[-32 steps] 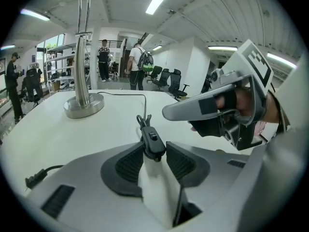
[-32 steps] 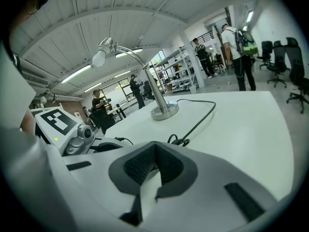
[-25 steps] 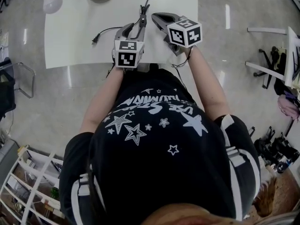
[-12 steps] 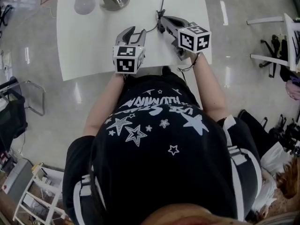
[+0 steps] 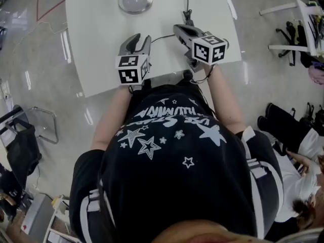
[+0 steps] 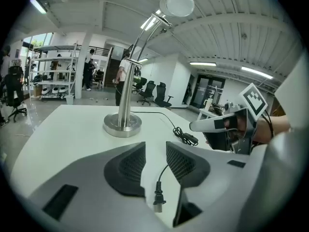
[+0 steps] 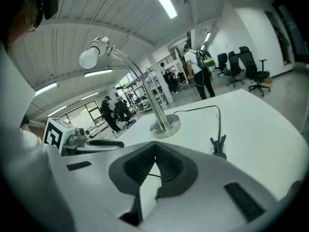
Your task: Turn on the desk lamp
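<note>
The white table (image 5: 96,44) carries the desk lamp (image 6: 126,81), whose round metal base (image 5: 135,6) stands near the far edge, with the curved neck lifting the bulb head (image 7: 91,57) above it. The left gripper (image 5: 139,37) hovers on the person's side of that base, well apart from it, jaws moderately wide with nothing held. The right gripper (image 5: 177,28) is to the right of the base, its jaws brought together at the tips and empty. A black cord (image 6: 166,117) runs from the base to a bunched knot of cord (image 5: 188,18) just beyond the right gripper. Its plug (image 6: 157,202) lies loose on the table, farthest from the base, under the left gripper
</note>
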`<move>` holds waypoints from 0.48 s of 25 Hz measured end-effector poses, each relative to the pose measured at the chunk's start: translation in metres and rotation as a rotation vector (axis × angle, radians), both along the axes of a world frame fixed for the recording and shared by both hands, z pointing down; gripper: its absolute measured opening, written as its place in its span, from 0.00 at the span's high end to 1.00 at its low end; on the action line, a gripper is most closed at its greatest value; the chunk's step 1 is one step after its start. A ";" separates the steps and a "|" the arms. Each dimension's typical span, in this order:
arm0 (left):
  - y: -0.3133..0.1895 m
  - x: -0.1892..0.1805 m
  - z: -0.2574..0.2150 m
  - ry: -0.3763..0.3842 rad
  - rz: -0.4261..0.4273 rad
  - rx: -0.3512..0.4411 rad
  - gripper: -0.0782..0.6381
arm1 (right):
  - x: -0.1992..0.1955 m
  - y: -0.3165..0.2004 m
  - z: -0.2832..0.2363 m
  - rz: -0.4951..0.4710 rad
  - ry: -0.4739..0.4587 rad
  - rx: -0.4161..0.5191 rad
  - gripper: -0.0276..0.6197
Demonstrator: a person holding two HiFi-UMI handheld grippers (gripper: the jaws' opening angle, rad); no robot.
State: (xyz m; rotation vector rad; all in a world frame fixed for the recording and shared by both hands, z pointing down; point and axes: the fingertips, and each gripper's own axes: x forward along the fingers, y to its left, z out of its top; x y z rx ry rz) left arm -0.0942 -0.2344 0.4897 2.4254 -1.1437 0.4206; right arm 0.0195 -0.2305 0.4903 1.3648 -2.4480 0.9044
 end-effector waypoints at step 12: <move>0.032 0.001 -0.015 0.095 0.259 0.002 0.70 | -0.001 0.092 0.010 0.278 -0.033 -0.014 0.95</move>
